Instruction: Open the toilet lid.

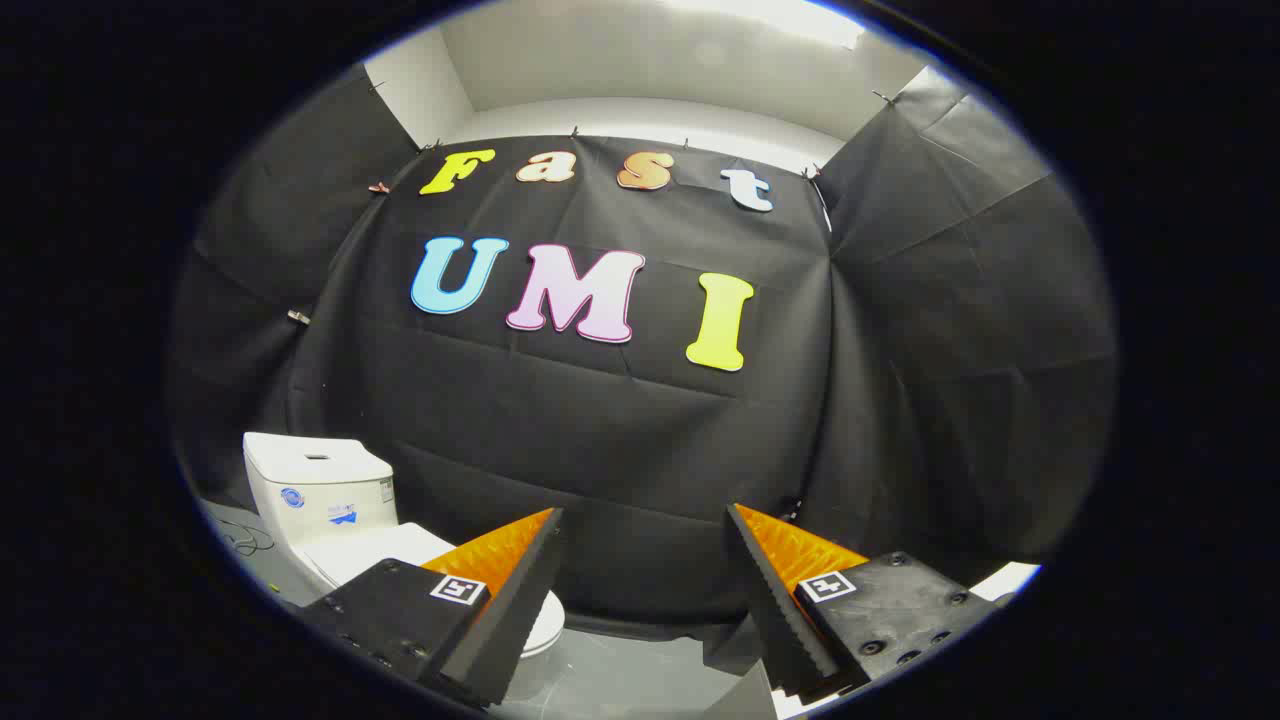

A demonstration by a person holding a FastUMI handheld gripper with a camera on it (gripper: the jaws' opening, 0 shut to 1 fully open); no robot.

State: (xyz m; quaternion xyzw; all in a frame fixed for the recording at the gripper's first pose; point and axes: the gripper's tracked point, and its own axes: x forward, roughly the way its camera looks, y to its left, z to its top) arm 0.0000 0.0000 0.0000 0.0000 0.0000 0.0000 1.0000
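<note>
Gripper [645, 520] open, toilet [330, 500] leftward.

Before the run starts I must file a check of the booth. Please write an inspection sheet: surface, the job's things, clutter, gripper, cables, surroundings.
Surface: grey floor, bare where visible.
Job's things: white toilet stands beyond the left finger; toilet lid lies down, closed, partly hidden by that finger.
Clutter: nothing seen.
Gripper: gripper open, fingers wide apart, holding nothing, apart from the toilet.
Cables: thin cable on the floor beside the tank.
Surroundings: black cloth wall behind; white wall above it.
</note>
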